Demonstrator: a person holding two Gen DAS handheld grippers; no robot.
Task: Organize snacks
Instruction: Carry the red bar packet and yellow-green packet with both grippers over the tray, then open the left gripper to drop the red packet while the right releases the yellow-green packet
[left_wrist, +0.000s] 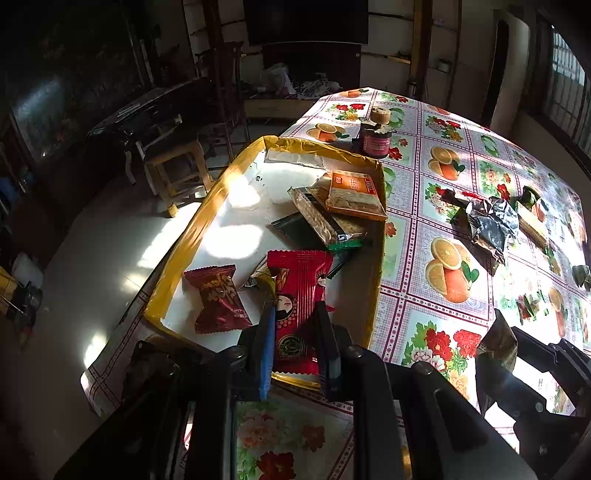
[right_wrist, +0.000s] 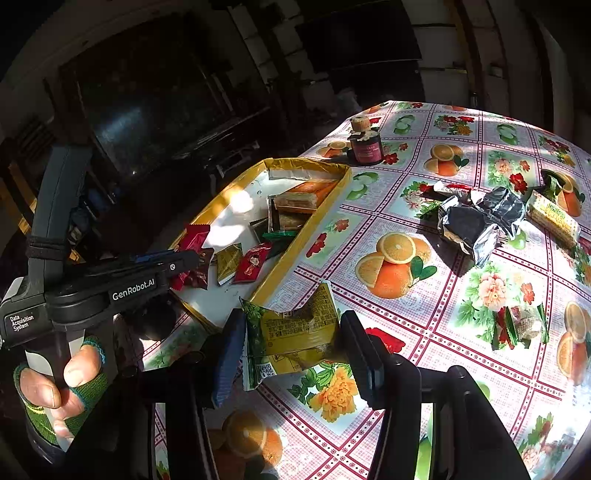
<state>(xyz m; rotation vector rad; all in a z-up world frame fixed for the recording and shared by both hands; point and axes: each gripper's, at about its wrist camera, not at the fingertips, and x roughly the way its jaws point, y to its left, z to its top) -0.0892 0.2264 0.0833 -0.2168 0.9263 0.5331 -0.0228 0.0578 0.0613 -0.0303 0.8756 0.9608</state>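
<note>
A shallow yellow-rimmed box (left_wrist: 207, 225) (right_wrist: 306, 236) on the table holds several snacks. My left gripper (left_wrist: 295, 314) is over its near end, fingers either side of a red packet with a cartoon face (left_wrist: 299, 295) (right_wrist: 253, 264); the packet seems to lie in the box, the jaws apart. A dark red packet (left_wrist: 218, 299) lies to its left. My right gripper (right_wrist: 295, 332) is shut on a green-and-yellow packet (right_wrist: 291, 332) (left_wrist: 495, 347), held above the table just right of the box's near corner.
A dark jar with a cork lid (left_wrist: 375, 136) (right_wrist: 365, 142) stands beyond the box. Silver-wrapped packets (right_wrist: 476, 221) (left_wrist: 487, 225), a yellow cracker pack (right_wrist: 552, 218) and a small green-red sweet (right_wrist: 517, 325) lie on the floral tablecloth (right_wrist: 461, 280). A wooden stool (left_wrist: 177, 166) stands off the table's left edge.
</note>
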